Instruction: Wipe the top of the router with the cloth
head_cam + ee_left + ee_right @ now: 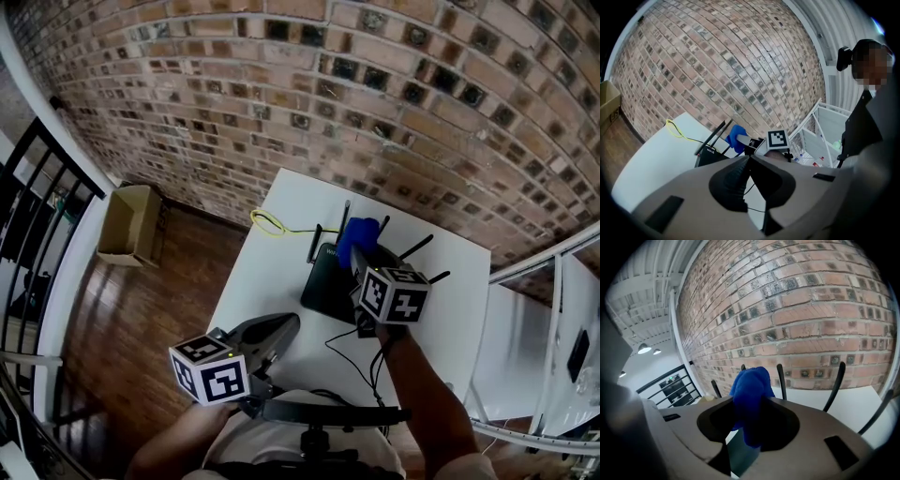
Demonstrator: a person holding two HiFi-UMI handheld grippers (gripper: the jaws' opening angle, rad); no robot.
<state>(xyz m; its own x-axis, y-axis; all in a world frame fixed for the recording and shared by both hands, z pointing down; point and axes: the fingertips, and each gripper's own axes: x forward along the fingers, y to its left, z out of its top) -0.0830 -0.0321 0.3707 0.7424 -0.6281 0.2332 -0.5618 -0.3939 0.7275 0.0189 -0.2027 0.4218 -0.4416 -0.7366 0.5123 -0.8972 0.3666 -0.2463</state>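
A black router (328, 281) with several upright antennas lies on the white table (262, 281), close to the brick wall. My right gripper (357, 255) is shut on a bunched blue cloth (359, 234) and holds it above the router's top, clear of it. In the right gripper view the cloth (750, 394) sticks up between the jaws, with antennas (781, 380) behind it. My left gripper (277, 330) hangs over the table's near edge, shut with nothing in it. Its own view shows the router (708, 153), the cloth (735, 136) and the right gripper (746, 140) ahead.
A yellow cable (270, 225) loops on the table behind the router, and black cables (352, 352) trail toward the near edge. A cardboard box (131, 225) stands on the wooden floor at left, by a black railing (37, 206). A white rail (544, 272) runs at right.
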